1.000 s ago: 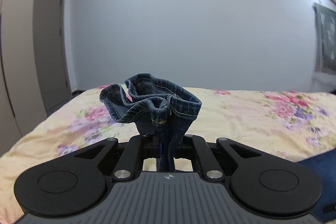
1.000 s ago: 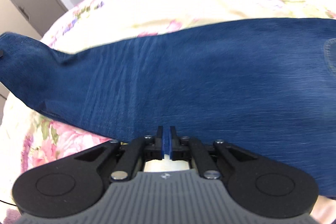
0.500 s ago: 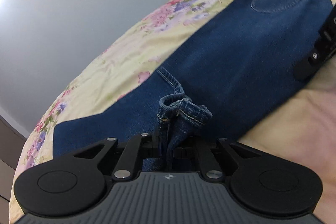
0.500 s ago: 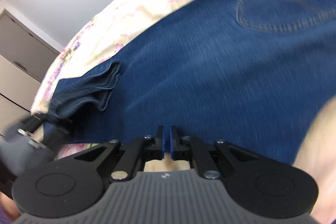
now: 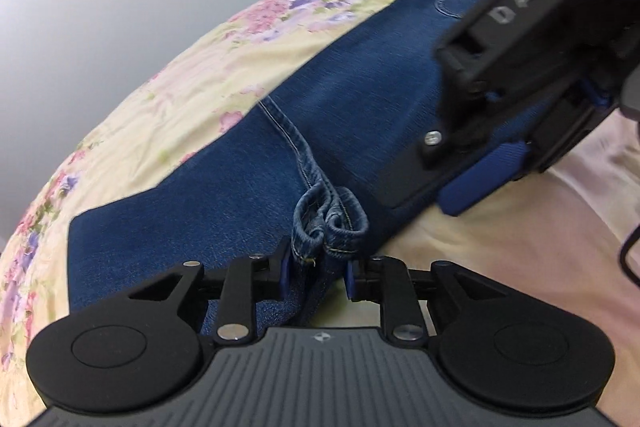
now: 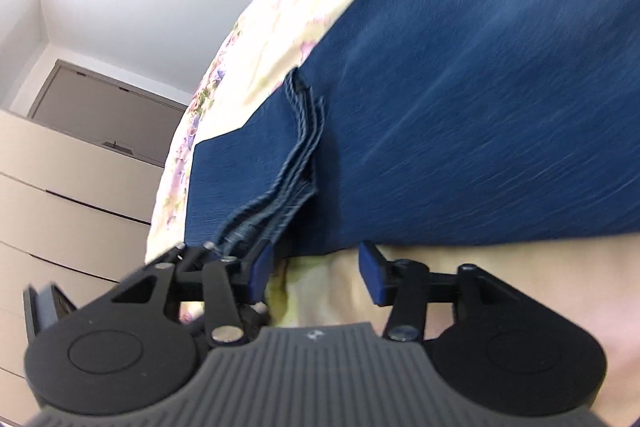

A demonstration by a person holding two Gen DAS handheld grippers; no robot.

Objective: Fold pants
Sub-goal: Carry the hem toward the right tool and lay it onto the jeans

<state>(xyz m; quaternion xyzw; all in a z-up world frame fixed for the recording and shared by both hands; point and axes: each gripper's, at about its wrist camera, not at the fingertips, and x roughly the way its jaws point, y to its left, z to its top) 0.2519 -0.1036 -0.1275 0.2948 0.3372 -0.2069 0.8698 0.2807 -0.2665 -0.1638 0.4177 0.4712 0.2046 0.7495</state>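
So in the left wrist view the jeans (image 5: 248,163) are lying flat across the floral bedsheet (image 5: 192,75), with the leg end folded back over the upper part so the hem runs across the denim. The left gripper (image 5: 316,273) has just been opening, and the bunched-up hem (image 5: 330,223) sits between its blue pads, which look spread a bit with a gap on the right side, so not really pinching anymore. The right gripper (image 5: 480,183) shows up on the right in this view, low over the near edge of the jeans, blue pads visible. Over in the right wrist view, the right gripper (image 6: 316,273) has just been opening too, its pads are well apart with nothing between them, just bare sheet underneath. The jeans (image 6: 460,107) fill the upper right of that view, and the layered hem (image 6: 296,155) runs down toward the left finger. Pale drawers (image 6: 72,195) are off to the left.
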